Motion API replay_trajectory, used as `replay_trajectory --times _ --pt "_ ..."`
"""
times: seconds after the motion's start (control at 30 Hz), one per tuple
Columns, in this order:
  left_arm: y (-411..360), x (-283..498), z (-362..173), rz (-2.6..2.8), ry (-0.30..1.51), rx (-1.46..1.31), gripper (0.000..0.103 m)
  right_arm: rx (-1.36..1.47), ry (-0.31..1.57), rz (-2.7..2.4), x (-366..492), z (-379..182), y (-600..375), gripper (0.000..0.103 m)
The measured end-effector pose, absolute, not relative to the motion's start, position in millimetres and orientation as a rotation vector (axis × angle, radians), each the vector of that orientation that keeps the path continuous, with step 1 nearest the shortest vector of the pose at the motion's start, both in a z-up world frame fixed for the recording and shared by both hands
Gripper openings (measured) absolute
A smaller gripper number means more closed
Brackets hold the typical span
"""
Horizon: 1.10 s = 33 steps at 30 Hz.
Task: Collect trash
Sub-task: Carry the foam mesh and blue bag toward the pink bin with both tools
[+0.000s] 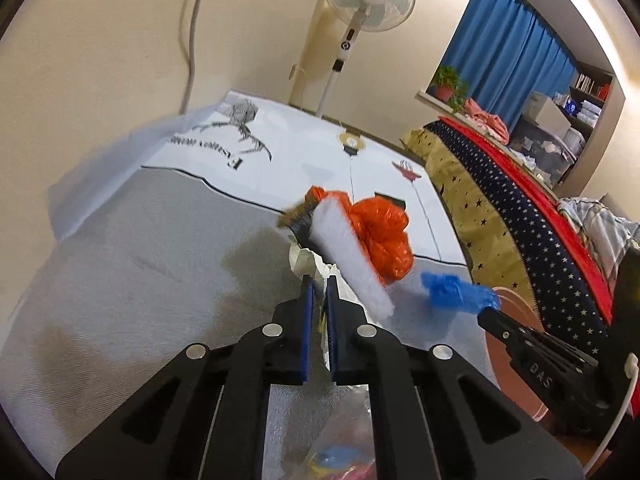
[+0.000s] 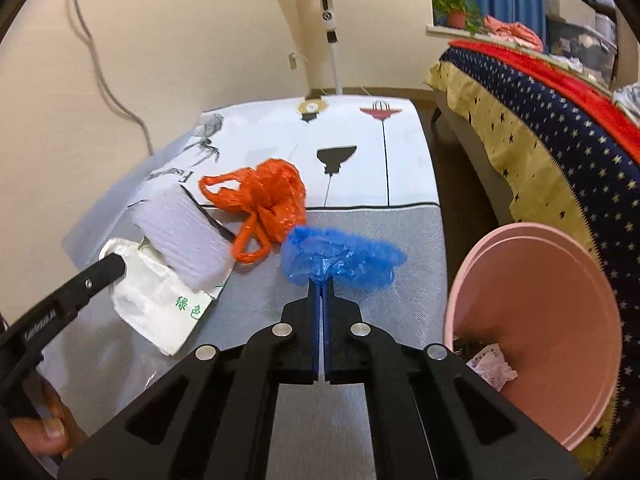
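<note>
Blue crumpled plastic bag (image 2: pixel 340 258) is pinched at the tips of the right gripper (image 2: pixel 322 286); jaws closed tight on a bunched bit of it, the rest puffs out left and right above the fingertips. It hangs over the table (image 2: pixel 360 400), near its right edge. In the left wrist view the same blue bag (image 1: pixel 460 292) sticks out from the right gripper's (image 1: pixel 486 312) tip.

Left gripper (image 1: pixel 319 280) jaws stand narrow, only a slim gap, clamped on the edge of a white plastic bag (image 1: pixel 308 260) with green print. From the right wrist view the left gripper (image 2: pixel 116 264) bites that white bag (image 2: pixel 160 304) at its left end. A white foam block (image 2: pixel 186 236) lies tilted on top of the white bag, touching it. Same block (image 1: pixel 348 252) shows blurred in the left view. Black strip under the block, cannot tell what.

Orange plastic bag (image 2: pixel 264 204) sits crumpled on the table just beyond the block and the blue bag, handles splayed, touching the block's far side.

Pink bin (image 2: pixel 540 320) stands at the table's right, below table level, mouth tipped toward the camera. Crumpled paper scrap (image 2: pixel 490 366) and some dark bits lie inside at the bottom.

Standing fan (image 2: pixel 330 20) behind the table, starry bedspread (image 2: pixel 560 140) to the right. A hand (image 2: pixel 44 432) grips the left tool's handle.
</note>
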<state>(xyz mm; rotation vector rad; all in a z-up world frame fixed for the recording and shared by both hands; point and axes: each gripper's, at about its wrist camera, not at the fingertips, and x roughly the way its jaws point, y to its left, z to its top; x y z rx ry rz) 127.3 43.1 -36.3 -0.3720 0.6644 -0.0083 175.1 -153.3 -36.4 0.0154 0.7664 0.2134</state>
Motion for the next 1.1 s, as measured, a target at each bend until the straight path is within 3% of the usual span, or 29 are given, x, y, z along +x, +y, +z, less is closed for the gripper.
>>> replay_trajectory --times 1.0,1.1 --pt "20.3 52.9 38.4 -0.008 0.463 -0.141 0.005 0.025 0.625 0.221 85.0 32.8 -176.8 0.001" --pt "22.4 64.3 24.2 -0.040 0.546 -0.199 0.005 0.029 0.629 0.220 84.8 31.6 -179.4 0.001"
